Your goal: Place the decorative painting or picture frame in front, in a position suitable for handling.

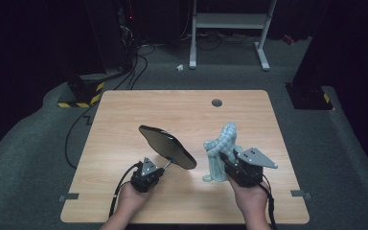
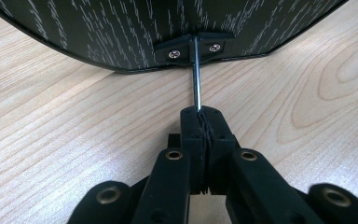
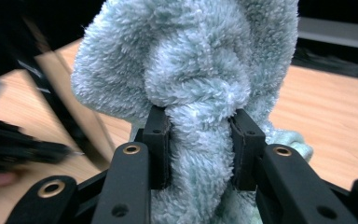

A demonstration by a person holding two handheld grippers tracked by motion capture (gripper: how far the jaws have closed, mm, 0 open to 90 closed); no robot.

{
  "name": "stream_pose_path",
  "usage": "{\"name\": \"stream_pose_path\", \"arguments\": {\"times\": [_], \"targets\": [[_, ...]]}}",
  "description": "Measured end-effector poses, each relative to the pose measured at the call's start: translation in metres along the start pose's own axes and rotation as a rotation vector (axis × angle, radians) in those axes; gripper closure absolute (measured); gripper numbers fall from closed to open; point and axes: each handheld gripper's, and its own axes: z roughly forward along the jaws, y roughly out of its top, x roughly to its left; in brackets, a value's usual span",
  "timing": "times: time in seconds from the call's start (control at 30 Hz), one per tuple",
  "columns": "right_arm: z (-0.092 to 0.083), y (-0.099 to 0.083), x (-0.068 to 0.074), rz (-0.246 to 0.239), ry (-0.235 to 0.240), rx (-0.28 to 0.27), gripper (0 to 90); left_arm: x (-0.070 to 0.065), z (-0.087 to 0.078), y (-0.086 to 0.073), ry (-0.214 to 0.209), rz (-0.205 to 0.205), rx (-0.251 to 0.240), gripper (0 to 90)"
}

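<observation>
We hold a mirror by its thin stem and a soft cloth bunched up beside it, both over the near part of the table.

Our left gripper (image 2: 204, 122) is pinched tight on the bare metal stem (image 2: 196, 74) of the mirror (image 1: 166, 145), which tilts above the table (image 1: 124, 120) just left of the near edge's middle. We judge it stiff, top-heavy, breakable and prone to swivel on so slim a rod, so a hold close under the bracket (image 2: 193, 46) would serve better. Our right gripper (image 3: 200, 140) squeezes a thick fold of the pale blue cloth (image 1: 221, 151), right of the mirror. It looks light, limp and fluffy, easy to pinch anywhere.
</observation>
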Motion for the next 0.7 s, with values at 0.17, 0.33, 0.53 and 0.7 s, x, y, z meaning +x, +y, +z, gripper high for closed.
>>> {"name": "stream_pose_path", "arguments": {"times": [0.17,0.33,0.53,0.7], "targets": [[0.003,-0.013,-0.023,0.019,-0.064,0.043,65.1,0.000,0.000,0.000,-0.004,-0.003,-0.002,88.0],[0.006,-0.023,-0.044,0.035,-0.113,0.081,65.1,0.000,0.000,0.000,-0.004,-0.001,-0.003,87.9],[0.013,-0.032,-0.060,0.031,-0.164,0.125,65.1,0.001,0.000,0.000,-0.009,-0.002,0.003,87.8],[0.023,-0.039,-0.072,0.036,-0.207,0.166,65.0,0.001,0.000,0.000,-0.010,-0.001,0.003,87.7]]}}
